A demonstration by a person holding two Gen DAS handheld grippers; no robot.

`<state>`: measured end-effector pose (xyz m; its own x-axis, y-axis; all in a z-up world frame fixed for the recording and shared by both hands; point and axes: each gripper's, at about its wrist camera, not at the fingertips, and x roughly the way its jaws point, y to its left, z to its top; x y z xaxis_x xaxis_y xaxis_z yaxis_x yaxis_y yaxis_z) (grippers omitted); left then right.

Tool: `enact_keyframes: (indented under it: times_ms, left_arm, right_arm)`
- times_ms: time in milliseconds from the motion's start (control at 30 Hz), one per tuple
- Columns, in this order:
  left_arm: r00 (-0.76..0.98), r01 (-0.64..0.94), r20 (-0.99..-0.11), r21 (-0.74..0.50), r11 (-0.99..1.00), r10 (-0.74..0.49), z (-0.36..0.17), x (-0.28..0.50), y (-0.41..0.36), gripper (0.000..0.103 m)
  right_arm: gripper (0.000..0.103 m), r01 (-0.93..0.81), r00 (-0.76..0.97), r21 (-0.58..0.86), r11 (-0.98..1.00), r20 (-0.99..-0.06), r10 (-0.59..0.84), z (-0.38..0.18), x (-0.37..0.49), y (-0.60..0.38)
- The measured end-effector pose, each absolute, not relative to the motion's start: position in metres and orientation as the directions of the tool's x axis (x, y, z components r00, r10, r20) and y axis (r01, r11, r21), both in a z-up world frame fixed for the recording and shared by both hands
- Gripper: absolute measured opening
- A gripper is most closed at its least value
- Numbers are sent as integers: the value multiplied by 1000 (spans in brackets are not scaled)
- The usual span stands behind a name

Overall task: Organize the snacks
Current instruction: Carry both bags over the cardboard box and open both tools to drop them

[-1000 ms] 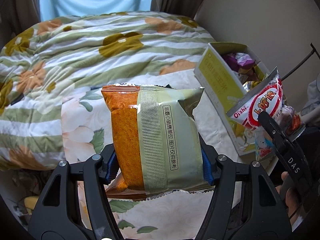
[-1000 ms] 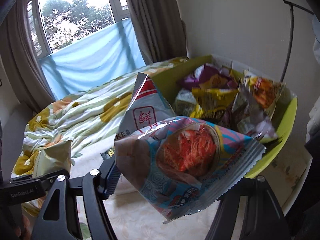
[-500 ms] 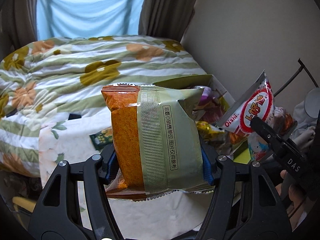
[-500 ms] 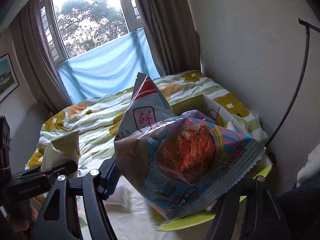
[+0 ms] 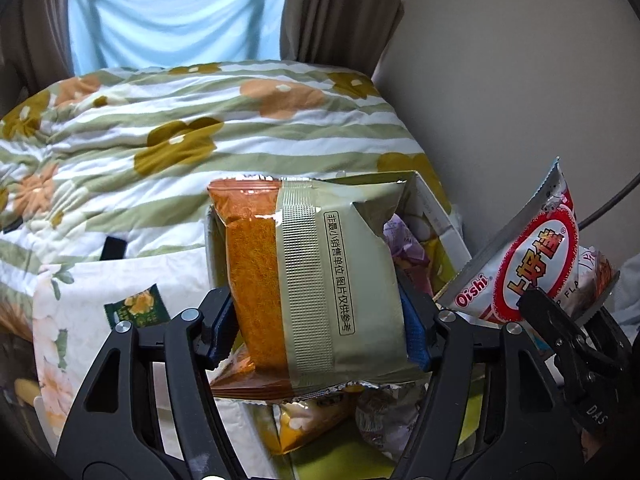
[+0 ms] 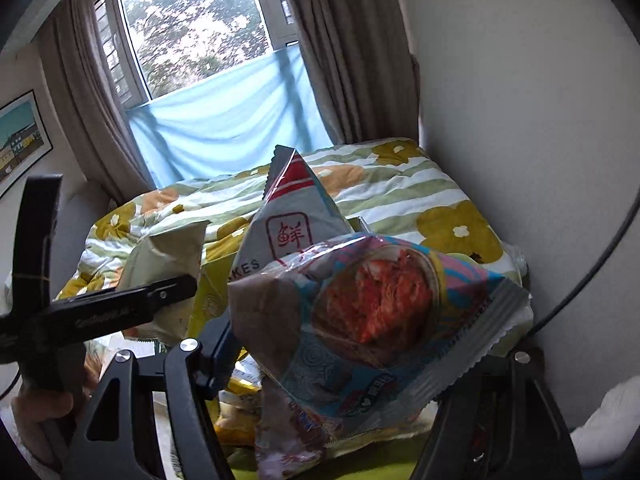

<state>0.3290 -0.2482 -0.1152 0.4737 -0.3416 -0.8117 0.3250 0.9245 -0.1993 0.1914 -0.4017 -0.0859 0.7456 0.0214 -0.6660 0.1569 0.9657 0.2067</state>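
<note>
Far to the left of the left gripper (image 5: pixel 318 328), a striped floral quilt (image 5: pixel 168 128) is spread across the bed, and a small dark green packet (image 5: pixel 136 307) lies on a white floral cloth (image 5: pixel 80 304) just left of the gripper's left finger. The left gripper is closed on an orange and olive snack bag (image 5: pixel 312 280), which is pinched upright between the blue pads (image 5: pixel 219 330), its seam and a line of printed characters turned toward the camera. Directly behind and below this bag, an open cardboard box (image 5: pixel 434 210) with a yellow-green lining is seen, holding several crumpled snack packets (image 5: pixel 404 242). To the right of the left gripper, a white and red Oishi bag (image 5: pixel 528 264) is held above the box's right side.

In the right wrist view, the left gripper (image 6: pixel 132 306) and its olive bag appear to the left. The right gripper (image 6: pixel 344 360) is closed on two bags together: the white and red Oishi bag (image 6: pixel 288 220) stands up behind, and a pale blue bag printed with a red bowl (image 6: pixel 376 320) lies tilted in front of it, covering the right finger. Beneath the right gripper, yellow packets (image 6: pixel 240 396) and the green inside of the box (image 6: pixel 368 460) are visible. Beyond, a curtained window (image 6: pixel 192 40) with a blue cloth (image 6: pixel 228 120) across its lower part is seen.
</note>
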Motion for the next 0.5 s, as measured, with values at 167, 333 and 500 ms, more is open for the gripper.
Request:
enact_keyframes:
  times_ms: [167, 333, 500]
  left_arm:
    - [522, 279, -811, -129, 952, -263, -113, 332, -248, 102]
    - [497, 260, -835, -119, 958, -238, -124, 324, -236, 102]
    - [485, 215, -840, -154, 964, -242, -129, 303, -210, 102]
  right_arm:
    - [67, 139, 721, 220, 965, -690, 54, -97, 205, -417]
    - [67, 132, 696, 246, 960, -712, 86, -106, 210, -426]
    - [68, 94, 677, 259, 961, -725, 129, -98, 215, -425]
